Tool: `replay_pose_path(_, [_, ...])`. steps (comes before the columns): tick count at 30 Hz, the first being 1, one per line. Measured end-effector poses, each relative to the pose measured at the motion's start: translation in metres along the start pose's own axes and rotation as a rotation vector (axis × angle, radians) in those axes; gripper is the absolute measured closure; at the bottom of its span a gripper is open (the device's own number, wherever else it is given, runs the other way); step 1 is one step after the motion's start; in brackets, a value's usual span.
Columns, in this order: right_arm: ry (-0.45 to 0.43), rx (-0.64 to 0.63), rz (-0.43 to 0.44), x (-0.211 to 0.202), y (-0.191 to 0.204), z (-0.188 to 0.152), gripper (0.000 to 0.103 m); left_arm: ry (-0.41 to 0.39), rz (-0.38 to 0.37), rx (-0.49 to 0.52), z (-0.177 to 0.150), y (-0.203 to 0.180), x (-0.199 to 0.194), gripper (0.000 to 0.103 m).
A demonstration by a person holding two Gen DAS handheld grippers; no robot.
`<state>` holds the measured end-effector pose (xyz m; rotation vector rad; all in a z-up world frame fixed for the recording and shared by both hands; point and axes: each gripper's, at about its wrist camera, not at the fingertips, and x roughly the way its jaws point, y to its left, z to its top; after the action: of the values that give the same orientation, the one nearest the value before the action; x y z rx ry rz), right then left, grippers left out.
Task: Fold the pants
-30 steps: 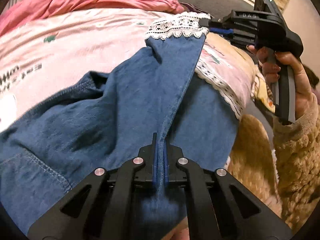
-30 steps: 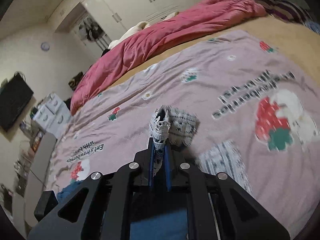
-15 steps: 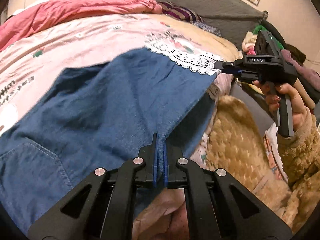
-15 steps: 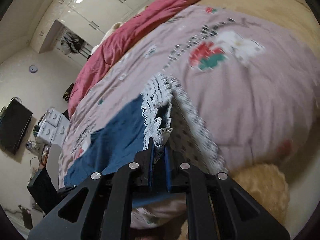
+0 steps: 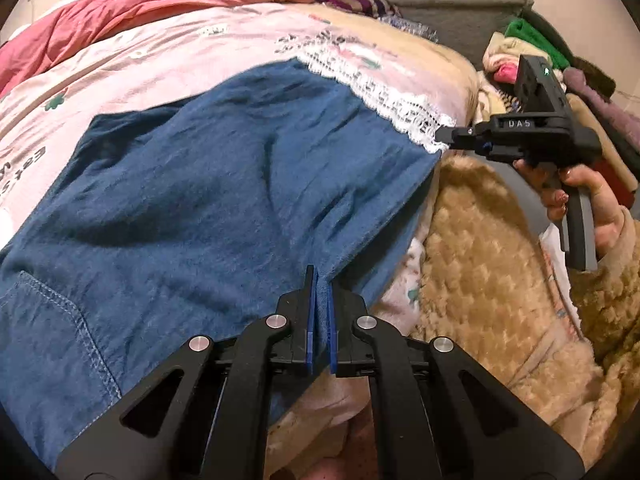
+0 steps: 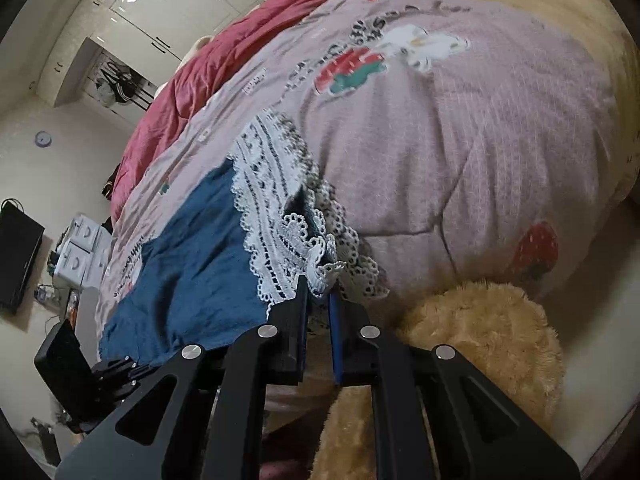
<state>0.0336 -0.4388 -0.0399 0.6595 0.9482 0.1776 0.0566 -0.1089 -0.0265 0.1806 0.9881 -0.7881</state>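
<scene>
The pants point(image 5: 224, 200) lie spread on the bed point(image 5: 132, 64), their long axis running along its near edge, from the stitched pocket end at the left to the lace hem point(image 5: 376, 92) at the right. The left gripper point(image 5: 319, 320) has its fingers clamped on the denim's near edge, partway along the leg. The right gripper point(image 6: 319, 300) sits at the hem corner, its fingers a little apart with lace bunched between them; whether they grip it I cannot tell. The right hand is nearer the hem, so a fold would likely carry that end leftward over the pocket end.
</scene>
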Motion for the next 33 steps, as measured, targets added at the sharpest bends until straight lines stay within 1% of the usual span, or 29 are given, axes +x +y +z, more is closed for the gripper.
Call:
replay_pose_path(5, [0.004, 0.0, -0.006, 0.005, -0.002, -0.001, 0.094, -0.005, -0.02, 0.012, -0.002, -0.003, -0.003, 0.103])
replay_pose_path(8, [-0.003, -0.013, -0.018, 0.001, 0.0, -0.002, 0.094, -0.009, -0.006, 0.033, -0.006, -0.007, -0.003, 0.103])
replay_pose_path(11, [0.003, -0.022, -0.029, 0.004, -0.002, -0.003, 0.094, -0.008, -0.003, 0.047, -0.008, -0.009, -0.003, 0.101])
replay_pose_path(16, [0.009, 0.003, -0.011, 0.007, -0.007, -0.003, 0.095, 0.015, 0.0, 0.055, -0.01, -0.008, 0.003, 0.1])
replay_pose_path(17, [0.012, 0.006, -0.008, 0.005, -0.008, -0.003, 0.094, 0.015, 0.0, 0.057, -0.01, -0.009, 0.003, 0.098])
replay_pose_path(18, [0.012, 0.009, -0.004, 0.003, -0.008, -0.003, 0.089, 0.016, -0.008, 0.054, -0.011, -0.008, 0.003, 0.096])
replay_pose_path(19, [0.01, 0.002, -0.006, -0.002, -0.008, -0.003, 0.086, 0.019, -0.022, 0.046, -0.011, -0.008, 0.004, 0.089])
replay_pose_path(20, [0.003, -0.01, -0.029, -0.006, -0.007, -0.003, 0.076, 0.022, -0.04, 0.037, -0.012, -0.007, 0.004, 0.083])
replay_pose_path(21, [-0.012, -0.023, -0.06, -0.011, -0.006, -0.002, 0.072, 0.022, -0.047, 0.036, -0.013, -0.008, 0.004, 0.08])
replay_pose_path(22, [-0.033, -0.04, -0.082, -0.018, -0.006, -0.002, 0.072, 0.021, -0.052, 0.04, -0.014, -0.009, 0.004, 0.075])
replay_pose_path(23, [-0.045, -0.054, -0.103, -0.023, -0.006, -0.001, 0.072, 0.021, -0.054, 0.047, -0.015, -0.011, 0.003, 0.072])
replay_pose_path(24, [-0.057, -0.071, -0.121, -0.028, -0.004, -0.002, 0.072, 0.022, -0.05, 0.055, -0.015, -0.013, 0.003, 0.071])
replay_pose_path(26, [-0.068, -0.11, -0.12, -0.032, 0.004, -0.002, 0.072, 0.024, -0.044, 0.062, -0.016, -0.015, 0.002, 0.069])
replay_pose_path(27, [-0.073, -0.133, -0.107, -0.033, 0.011, -0.003, 0.072, 0.021, -0.044, 0.06, -0.015, -0.015, 0.0, 0.069])
replay_pose_path(30, [-0.058, -0.201, -0.035, -0.027, 0.035, -0.005, 0.072, -0.004, -0.028, 0.049, -0.013, -0.01, -0.011, 0.061])
replay_pose_path(31, [-0.044, -0.236, -0.011, -0.021, 0.047, -0.006, 0.071, -0.023, -0.018, 0.032, -0.012, -0.004, -0.018, 0.058])
replay_pose_path(33, [-0.023, -0.301, 0.008, -0.008, 0.066, -0.007, 0.068, -0.05, -0.01, -0.004, -0.012, 0.006, -0.027, 0.057])
